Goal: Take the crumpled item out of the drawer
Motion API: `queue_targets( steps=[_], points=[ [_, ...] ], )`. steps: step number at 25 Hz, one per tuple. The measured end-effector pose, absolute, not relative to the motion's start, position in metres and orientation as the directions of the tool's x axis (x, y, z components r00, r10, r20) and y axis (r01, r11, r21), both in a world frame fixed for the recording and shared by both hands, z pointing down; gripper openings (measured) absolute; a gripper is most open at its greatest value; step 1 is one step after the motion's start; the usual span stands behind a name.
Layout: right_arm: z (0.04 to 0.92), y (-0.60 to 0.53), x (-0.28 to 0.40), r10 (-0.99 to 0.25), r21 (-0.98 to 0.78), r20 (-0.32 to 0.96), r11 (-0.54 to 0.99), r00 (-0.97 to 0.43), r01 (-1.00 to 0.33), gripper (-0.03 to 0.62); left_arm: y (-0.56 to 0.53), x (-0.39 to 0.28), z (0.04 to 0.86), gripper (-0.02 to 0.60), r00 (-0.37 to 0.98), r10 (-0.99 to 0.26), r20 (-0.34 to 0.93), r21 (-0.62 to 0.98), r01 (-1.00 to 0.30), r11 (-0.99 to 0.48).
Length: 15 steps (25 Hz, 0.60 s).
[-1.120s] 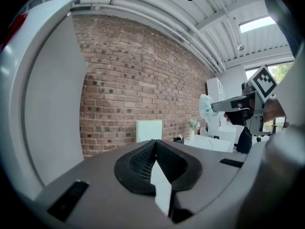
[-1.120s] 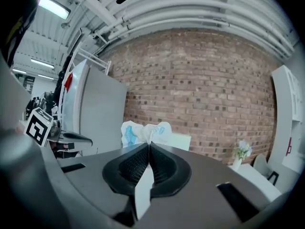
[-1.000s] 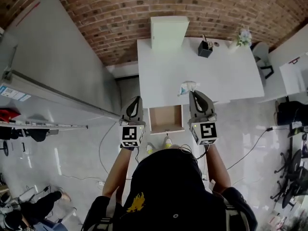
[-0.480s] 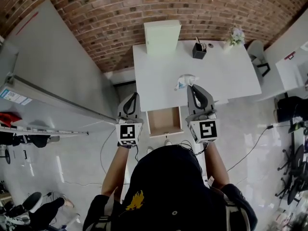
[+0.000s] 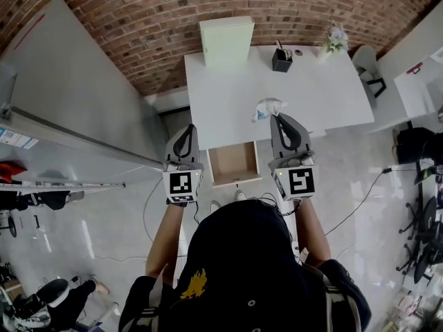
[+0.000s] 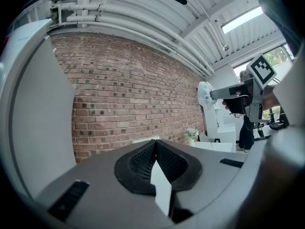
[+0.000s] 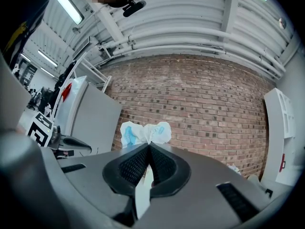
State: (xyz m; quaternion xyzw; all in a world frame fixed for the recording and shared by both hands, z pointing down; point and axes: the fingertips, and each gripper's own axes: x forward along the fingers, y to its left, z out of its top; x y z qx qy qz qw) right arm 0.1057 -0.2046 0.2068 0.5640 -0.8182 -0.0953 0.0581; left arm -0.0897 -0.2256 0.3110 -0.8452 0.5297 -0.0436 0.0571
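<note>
OK, the paper's out. The right gripper (image 7: 148, 146) is clamped tight on the crumpled paper (image 7: 144, 133). It only pinches a low fold, and most of the wad fans out above the tips. In the head view the paper hangs in the air over the front part of the desk (image 5: 311, 102), just right of the open drawer (image 5: 234, 163). Can't tell the exact spot beneath it because it's held high. The drawer looks empty, bare brown bottom.

The left gripper (image 6: 155, 142) has its jaws together with nothing in them. It's held off the desk's front edge, left of the drawer.

My read: extraction is basically done, what's left is parking the paper.

- Keep the clamp fully shut. The pinch is thin, so a jerk or a fast swing could pull the fold out.
- Keep the gripper level and move slowly. The wad is light and will flap.
- Go for bare desk near the front edge. The pen holder (image 5: 281, 59) and flowers (image 5: 335, 40) sit at the far edge, well apart, so there's no need to reach that way.
- Bring the paper down until it touches the desk before letting the jaws part. Dropped from height it may bounce or roll off the front edge, maybe back into the drawer.
- Leave the left gripper where it is, clear of the path.
</note>
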Motion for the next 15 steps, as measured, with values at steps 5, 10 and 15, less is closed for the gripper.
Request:
queue_targets(
  steps=[5, 10, 15],
  points=[
    [0.208, -0.196, 0.114, -0.939, 0.219, -0.011, 0.332, -0.343, -0.917, 0.029, -0.219, -0.089, 0.317, 0.017, 0.433, -0.901, 0.032, -0.144, -0.89, -0.433],
    [0.206, -0.19, 0.119, -0.942, 0.224, -0.014, 0.325, -0.336, -0.919, 0.029, -0.213, -0.083, 0.318, 0.017, 0.444, -0.895, 0.031, -0.144, -0.884, -0.444],
    [0.212, -0.183, 0.126, -0.947, 0.216, 0.032, 0.319, -0.32, -0.923, 0.029, -0.209, -0.078, 0.322, 0.017, 0.456, -0.889, 0.041, -0.148, -0.877, -0.457]
  ],
)
